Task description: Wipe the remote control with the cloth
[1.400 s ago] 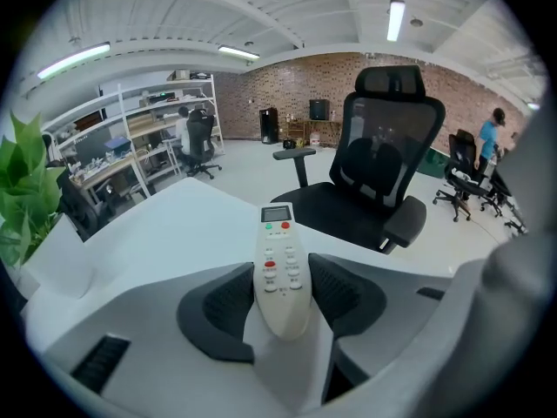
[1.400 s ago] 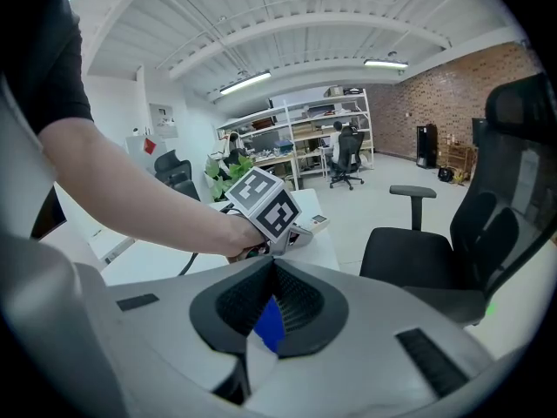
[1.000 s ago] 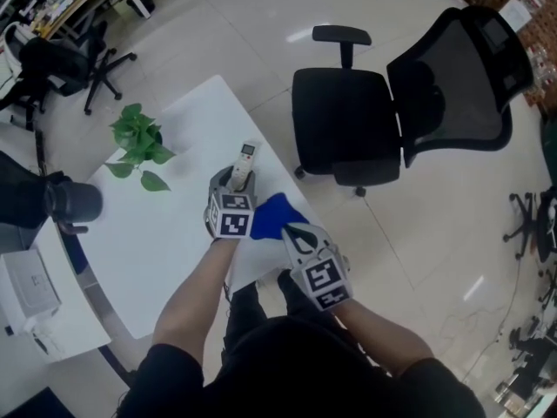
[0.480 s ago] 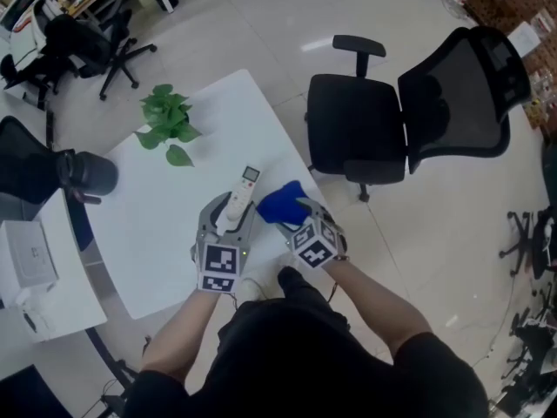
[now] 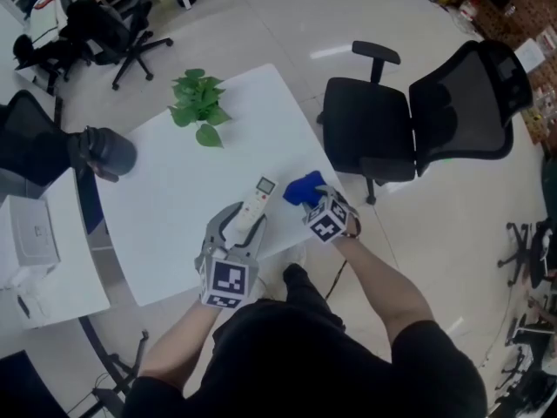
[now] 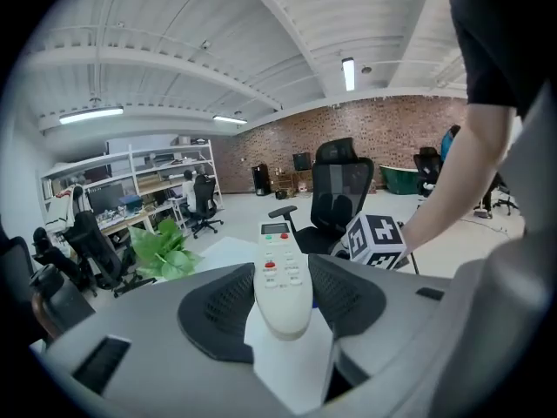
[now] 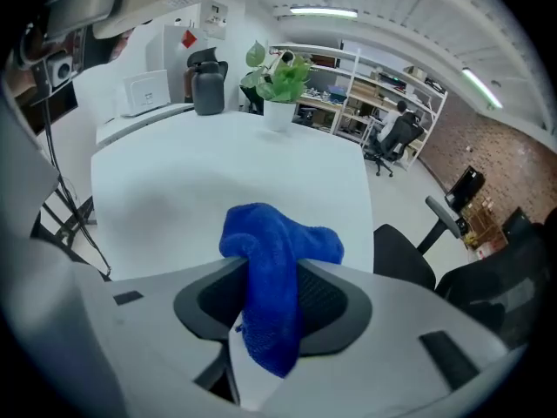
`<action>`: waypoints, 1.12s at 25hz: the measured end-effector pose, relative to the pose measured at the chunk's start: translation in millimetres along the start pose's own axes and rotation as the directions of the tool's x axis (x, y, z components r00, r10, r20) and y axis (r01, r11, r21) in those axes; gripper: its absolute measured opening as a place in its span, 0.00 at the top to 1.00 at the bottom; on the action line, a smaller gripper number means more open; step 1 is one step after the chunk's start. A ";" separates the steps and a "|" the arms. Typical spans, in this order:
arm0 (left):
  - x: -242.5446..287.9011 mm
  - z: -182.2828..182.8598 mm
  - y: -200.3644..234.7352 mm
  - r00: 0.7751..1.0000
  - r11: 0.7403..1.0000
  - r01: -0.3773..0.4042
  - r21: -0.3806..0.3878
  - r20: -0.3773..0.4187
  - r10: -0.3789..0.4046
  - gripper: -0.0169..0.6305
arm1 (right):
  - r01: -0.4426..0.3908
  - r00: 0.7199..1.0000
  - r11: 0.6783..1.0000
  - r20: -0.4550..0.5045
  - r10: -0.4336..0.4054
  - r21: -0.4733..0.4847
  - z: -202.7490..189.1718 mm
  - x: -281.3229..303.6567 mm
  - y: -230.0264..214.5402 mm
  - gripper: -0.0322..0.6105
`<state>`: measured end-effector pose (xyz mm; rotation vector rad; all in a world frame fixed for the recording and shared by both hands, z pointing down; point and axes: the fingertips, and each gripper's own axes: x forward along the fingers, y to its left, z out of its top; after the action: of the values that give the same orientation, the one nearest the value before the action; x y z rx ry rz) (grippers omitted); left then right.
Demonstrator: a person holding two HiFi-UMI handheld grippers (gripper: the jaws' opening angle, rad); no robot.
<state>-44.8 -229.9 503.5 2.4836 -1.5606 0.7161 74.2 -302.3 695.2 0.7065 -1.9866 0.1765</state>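
A white remote control (image 5: 253,205) with red buttons sticks out forward from my left gripper (image 5: 242,225), which is shut on its lower end and holds it over the white table's (image 5: 165,207) near edge. The left gripper view shows both pads pressing the remote (image 6: 280,273) at its sides. A blue cloth (image 5: 302,188) lies bunched at the table's right edge. My right gripper (image 5: 315,200) points steeply down at it; its jaws have just been closing, and a fold of the cloth (image 7: 274,259) is pinched between the pads.
A potted green plant (image 5: 198,103) stands at the table's far side. A black office chair (image 5: 409,129) is close to the right of the table. A dark round vessel (image 5: 106,152) and a white device (image 5: 33,232) sit on the adjoining desk at left.
My left gripper has risen and drawn back toward me with the remote. The right gripper has dropped onto the cloth at the table's edge, opened and then taken a fold of it.
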 end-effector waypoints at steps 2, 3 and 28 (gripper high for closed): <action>-10.3 -0.4 1.5 1.000 1.000 0.003 0.017 0.015 -0.003 0.67 | 0.015 1.000 0.999 0.016 -0.016 0.046 0.7 -7.8 1.3 0.72; -14.8 -0.1 2.1 1.000 0.999 0.004 0.034 0.024 -0.005 0.67 | 0.019 0.999 0.997 0.039 -0.022 0.071 3.0 -15.2 3.0 0.73; -160.7 37.9 -55.6 0.952 0.745 -0.092 0.661 0.278 -0.129 0.67 | 0.121 0.846 0.988 0.530 -0.052 -0.096 159.2 -315.9 200.8 0.74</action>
<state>-40.9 -85.9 405.6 3.2653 -1.5617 1.0934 -46.4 -74.2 380.9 0.8220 -2.4547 -0.2252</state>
